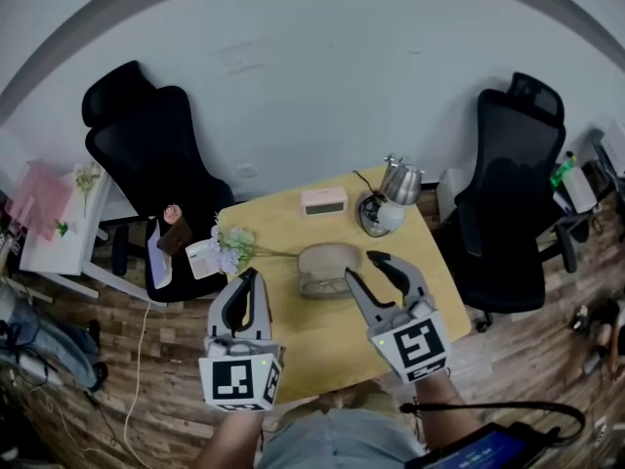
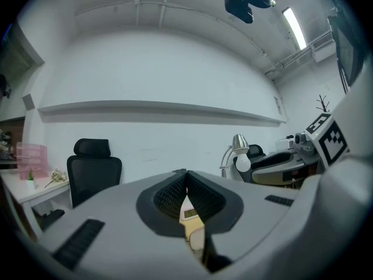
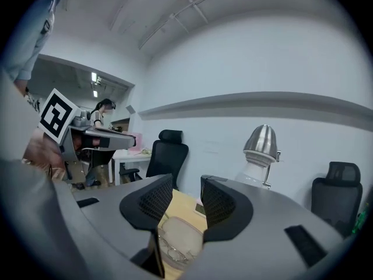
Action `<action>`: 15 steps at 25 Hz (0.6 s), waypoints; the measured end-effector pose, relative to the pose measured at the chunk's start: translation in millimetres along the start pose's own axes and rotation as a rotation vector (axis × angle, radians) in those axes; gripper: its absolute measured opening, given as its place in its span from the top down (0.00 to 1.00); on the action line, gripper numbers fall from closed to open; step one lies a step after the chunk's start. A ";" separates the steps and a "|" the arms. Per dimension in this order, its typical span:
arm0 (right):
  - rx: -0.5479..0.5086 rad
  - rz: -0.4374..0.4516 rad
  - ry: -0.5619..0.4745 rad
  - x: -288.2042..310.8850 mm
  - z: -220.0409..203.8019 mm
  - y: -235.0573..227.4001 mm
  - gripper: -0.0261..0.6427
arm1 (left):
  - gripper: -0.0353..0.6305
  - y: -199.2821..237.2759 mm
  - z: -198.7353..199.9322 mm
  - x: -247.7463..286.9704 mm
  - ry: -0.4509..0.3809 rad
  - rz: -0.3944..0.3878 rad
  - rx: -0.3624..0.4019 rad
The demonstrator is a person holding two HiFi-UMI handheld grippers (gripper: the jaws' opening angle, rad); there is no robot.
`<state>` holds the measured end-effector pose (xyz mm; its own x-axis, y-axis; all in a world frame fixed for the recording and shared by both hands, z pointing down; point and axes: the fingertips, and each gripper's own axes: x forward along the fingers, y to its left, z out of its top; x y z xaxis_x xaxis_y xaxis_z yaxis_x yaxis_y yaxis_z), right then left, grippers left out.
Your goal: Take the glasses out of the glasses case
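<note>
An open beige glasses case [image 1: 327, 270] lies in the middle of the yellow table [image 1: 293, 340]. The right gripper view shows thin-rimmed glasses [image 3: 173, 252] lying inside the case [image 3: 182, 232]. My right gripper [image 1: 363, 267] hovers just right of the case, its jaws open and empty. Seen from its own camera, the right gripper [image 3: 186, 196] points at the case through the gap. My left gripper [image 1: 252, 277] is left of the case with its jaws shut on nothing. In its own view the left gripper [image 2: 185, 174] has its pads pressed together.
A silver desk lamp [image 1: 391, 198] and a small clock [image 1: 324, 200] stand at the table's far side. Pale flowers [image 1: 232, 247] lie at its left edge. Black office chairs [image 1: 161, 164] [image 1: 513, 193] flank the table, and a white shelf [image 1: 59, 228] is far left.
</note>
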<state>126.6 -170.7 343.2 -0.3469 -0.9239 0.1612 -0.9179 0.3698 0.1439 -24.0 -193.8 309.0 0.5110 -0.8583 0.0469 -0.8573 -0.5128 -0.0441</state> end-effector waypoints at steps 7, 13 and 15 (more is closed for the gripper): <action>-0.015 0.115 0.051 25.2 -23.9 -5.1 0.72 | 0.94 0.2 -17.9 7.8 0.046 0.075 -0.026; -0.015 0.195 0.108 41.9 -48.3 -3.5 0.72 | 0.94 12.3 -31.2 10.8 0.081 0.142 -0.046; -0.002 0.211 0.118 48.5 -56.1 -2.0 0.72 | 0.94 15.3 -36.4 11.9 0.094 0.159 -0.050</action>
<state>122.4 -210.8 405.5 -0.5059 -0.8086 0.3005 -0.8272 0.5535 0.0968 -33.3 -211.3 345.2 0.3628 -0.9218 0.1365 -0.9300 -0.3673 -0.0090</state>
